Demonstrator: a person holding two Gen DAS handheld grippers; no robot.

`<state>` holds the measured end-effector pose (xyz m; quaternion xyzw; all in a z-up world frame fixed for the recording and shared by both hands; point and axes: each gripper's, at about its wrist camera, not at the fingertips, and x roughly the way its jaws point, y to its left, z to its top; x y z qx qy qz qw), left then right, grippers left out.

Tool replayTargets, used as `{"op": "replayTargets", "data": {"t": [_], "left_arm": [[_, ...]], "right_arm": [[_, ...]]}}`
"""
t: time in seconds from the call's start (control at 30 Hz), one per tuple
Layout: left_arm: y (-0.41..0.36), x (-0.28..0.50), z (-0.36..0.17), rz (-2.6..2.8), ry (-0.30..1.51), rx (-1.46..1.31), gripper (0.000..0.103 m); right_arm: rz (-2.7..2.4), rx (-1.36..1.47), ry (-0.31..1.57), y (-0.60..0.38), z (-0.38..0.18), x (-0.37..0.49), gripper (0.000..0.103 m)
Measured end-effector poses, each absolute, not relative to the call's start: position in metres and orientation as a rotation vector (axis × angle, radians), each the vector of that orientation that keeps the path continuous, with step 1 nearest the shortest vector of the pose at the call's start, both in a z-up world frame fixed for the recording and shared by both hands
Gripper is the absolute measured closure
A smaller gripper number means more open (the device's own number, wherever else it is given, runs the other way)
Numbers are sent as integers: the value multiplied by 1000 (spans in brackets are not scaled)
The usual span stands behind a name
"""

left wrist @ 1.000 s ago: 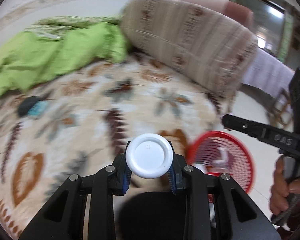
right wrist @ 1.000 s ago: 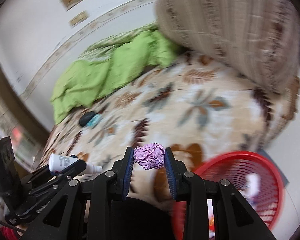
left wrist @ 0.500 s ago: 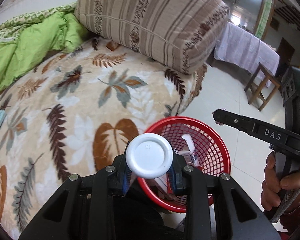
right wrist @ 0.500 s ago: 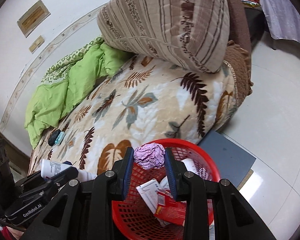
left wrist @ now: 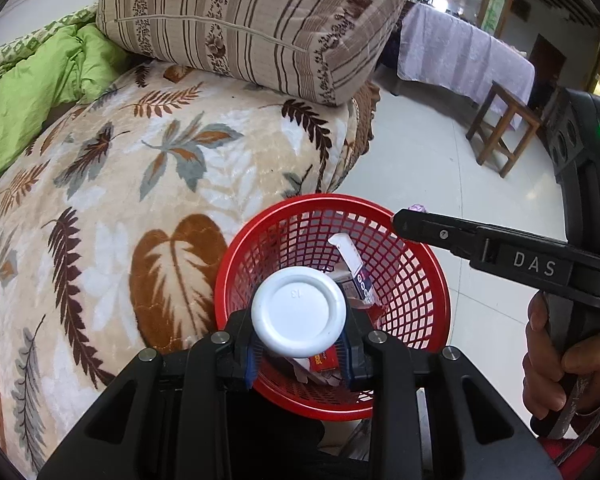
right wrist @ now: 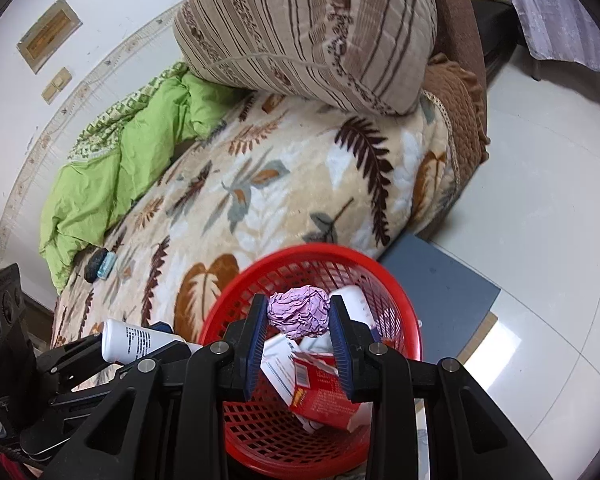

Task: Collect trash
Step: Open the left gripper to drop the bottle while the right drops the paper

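Left tool (left wrist: 299, 354) clenches white bottle (left wrist: 299, 311), right tool (right wrist: 299, 338) pink paper ball (right wrist: 299, 316), above red basket (right wrist: 410, 320).

- The left wrist camera looks steeply down along its own fingers, close above the red basket (left wrist: 428, 280) beside the leaf-patterned bed (left wrist: 140, 184), with the right gripper (left wrist: 404, 220) in at right.
- The right wrist camera looks down along its fingers from the basket's (right wrist: 404, 312) other side, the left gripper (right wrist: 148, 344) at lower left.
- Both views share basket, bed (right wrist: 284, 184) and striped cushion (left wrist: 252, 20).
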<state>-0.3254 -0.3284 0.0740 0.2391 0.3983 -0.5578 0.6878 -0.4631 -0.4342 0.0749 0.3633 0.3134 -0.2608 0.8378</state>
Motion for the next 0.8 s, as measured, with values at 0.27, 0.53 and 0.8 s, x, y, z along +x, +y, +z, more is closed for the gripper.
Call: {"op": "replayTargets", "data": {"t": [0.27, 0.53, 0.8], "left_arm": [[-333, -324, 67, -1245, 903, 544, 74], [-334, -327, 67, -1246, 889, 551, 69], [-330, -324, 72, -1230, 860, 540, 52]], "right_arm": [[-571, 760, 695, -433, 69, -462, 69], [-578, 770, 710, -434, 66, -461, 69], [-596, 763, 714, -433, 69, -459, 55]]}}
